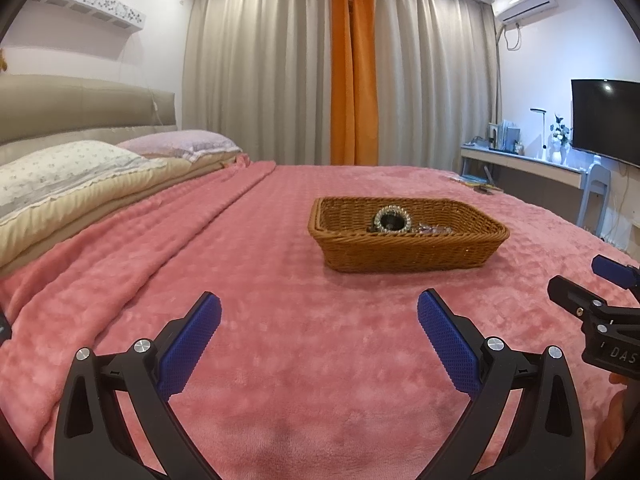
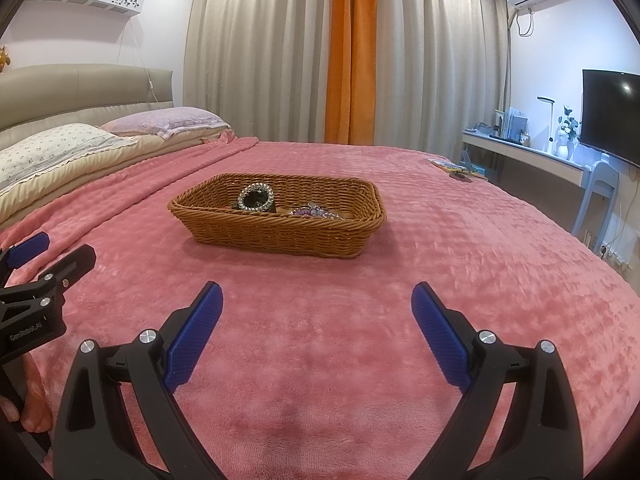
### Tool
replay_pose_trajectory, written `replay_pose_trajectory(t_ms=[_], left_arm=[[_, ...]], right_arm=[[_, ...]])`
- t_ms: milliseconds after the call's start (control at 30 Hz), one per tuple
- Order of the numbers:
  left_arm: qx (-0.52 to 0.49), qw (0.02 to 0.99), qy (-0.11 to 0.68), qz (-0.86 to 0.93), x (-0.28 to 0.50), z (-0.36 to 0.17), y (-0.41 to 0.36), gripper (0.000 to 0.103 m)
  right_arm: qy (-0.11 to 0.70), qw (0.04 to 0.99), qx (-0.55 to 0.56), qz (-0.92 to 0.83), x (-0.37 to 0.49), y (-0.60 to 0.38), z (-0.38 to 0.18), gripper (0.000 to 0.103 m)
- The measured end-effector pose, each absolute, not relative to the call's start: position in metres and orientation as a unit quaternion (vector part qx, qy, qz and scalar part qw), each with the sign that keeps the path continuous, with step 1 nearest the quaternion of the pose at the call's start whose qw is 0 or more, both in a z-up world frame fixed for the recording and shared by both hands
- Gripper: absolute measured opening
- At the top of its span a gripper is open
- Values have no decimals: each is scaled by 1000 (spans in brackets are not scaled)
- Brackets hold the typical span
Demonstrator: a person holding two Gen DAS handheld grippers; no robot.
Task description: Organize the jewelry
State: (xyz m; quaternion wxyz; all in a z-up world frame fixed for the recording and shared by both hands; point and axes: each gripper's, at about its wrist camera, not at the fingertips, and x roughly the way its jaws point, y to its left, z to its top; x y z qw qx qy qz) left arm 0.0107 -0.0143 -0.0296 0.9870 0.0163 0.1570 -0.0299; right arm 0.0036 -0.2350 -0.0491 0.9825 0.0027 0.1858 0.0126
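Both tongs are hanging released over a pink blanket, the left gripper and the right gripper each showing blue pads spread wide with nothing between them. A woven basket is sitting on the blanket well ahead of both tools, already holding the jewelry: a sparkling beaded bracelet standing on edge around a dark centre, and beside it a purple piece lying low against the basket floor, its exact form too small to tell. Both pieces are probably light, small and slippery where the beads are rounded; the bracelet is likely flexible, so pinching across its band at the top, clear of the wicker rim, is looking the safest hold. The plush blanket is giving a soft, yielding surface on which a dropped piece may sink and hide. Pillows, drawn curtains, a desk and a dark screen are framing the bedroom
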Motion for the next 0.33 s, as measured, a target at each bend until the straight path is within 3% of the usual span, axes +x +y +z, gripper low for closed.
replay_pose_trajectory(t_ms=[333], left_arm=[[17, 986, 166, -29, 11, -29, -13, 96]], right_arm=[[186, 982, 3, 12, 4, -235, -49, 91]])
